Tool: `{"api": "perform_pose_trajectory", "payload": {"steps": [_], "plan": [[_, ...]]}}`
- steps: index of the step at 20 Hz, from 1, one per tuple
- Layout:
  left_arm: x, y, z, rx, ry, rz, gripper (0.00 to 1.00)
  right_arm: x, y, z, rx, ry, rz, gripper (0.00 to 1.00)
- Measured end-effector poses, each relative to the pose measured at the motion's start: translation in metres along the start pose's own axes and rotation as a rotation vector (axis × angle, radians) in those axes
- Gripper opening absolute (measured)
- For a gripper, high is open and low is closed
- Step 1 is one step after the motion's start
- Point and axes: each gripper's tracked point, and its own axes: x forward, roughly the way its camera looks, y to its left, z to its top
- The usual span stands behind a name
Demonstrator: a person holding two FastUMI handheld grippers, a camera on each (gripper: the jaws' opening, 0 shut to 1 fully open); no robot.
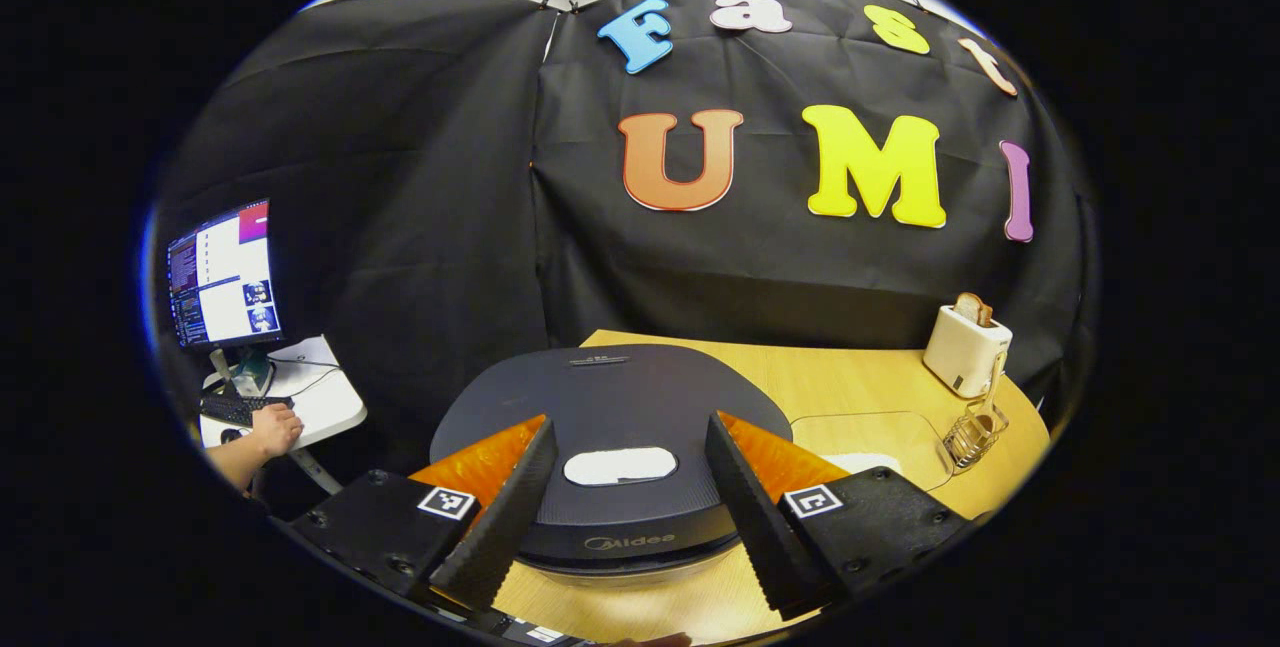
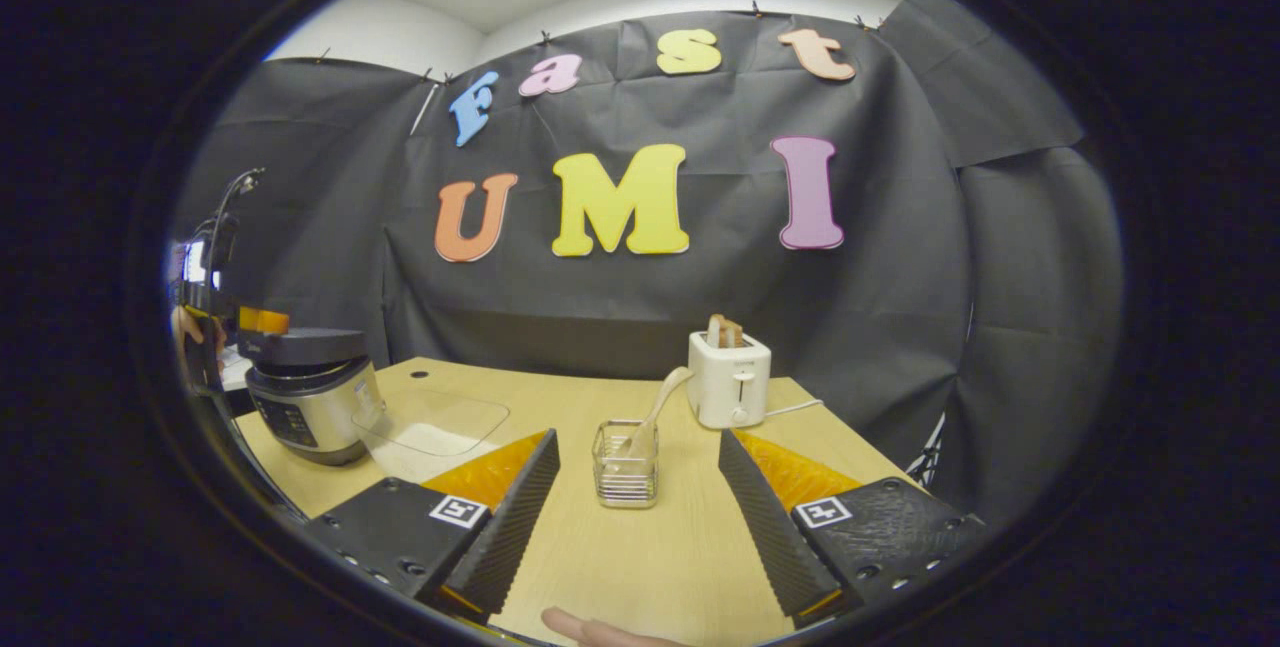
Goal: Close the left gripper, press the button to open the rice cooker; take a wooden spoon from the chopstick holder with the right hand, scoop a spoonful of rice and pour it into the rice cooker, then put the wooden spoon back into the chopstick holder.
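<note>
My left gripper (image 1: pixel 625 527) hung wide open just above the closed rice cooker (image 1: pixel 610 407), its fingers straddling the pale button (image 1: pixel 620 465) on the lid without touching it. My right gripper (image 2: pixel 640 517) was also spread wide and empty over the table (image 2: pixel 640 567), facing the wire chopstick holder (image 2: pixel 626 464), where the wooden spoon (image 2: pixel 660 402) leaned upright. A toaster (image 2: pixel 730 377) stood just behind the holder, and a clear tray of rice (image 2: pixel 430 427) lay beside the cooker.
</note>
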Motion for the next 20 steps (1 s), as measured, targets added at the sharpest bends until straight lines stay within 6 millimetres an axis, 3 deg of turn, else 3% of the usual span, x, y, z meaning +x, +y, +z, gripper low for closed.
{"api": "perform_pose_trajectory", "payload": {"steps": [3, 16, 20], "plan": [[0.000, -0.001, -0.016, 0.023, 0.008, 0.026, 0.96, -0.001, 0.002, 0.000, 0.009, 0.001, 0.012, 0.96], [-0.002, -0.002, -0.017, 0.015, -0.218, 0.110, 0.93, 0.000, 0.012, -0.005, -0.031, 0.012, 0.022, 0.96], [-0.002, -0.001, -0.017, 0.017, -0.203, 0.132, 0.92, -0.002, 0.010, -0.002, -0.036, 0.008, 0.015, 0.96]]}}
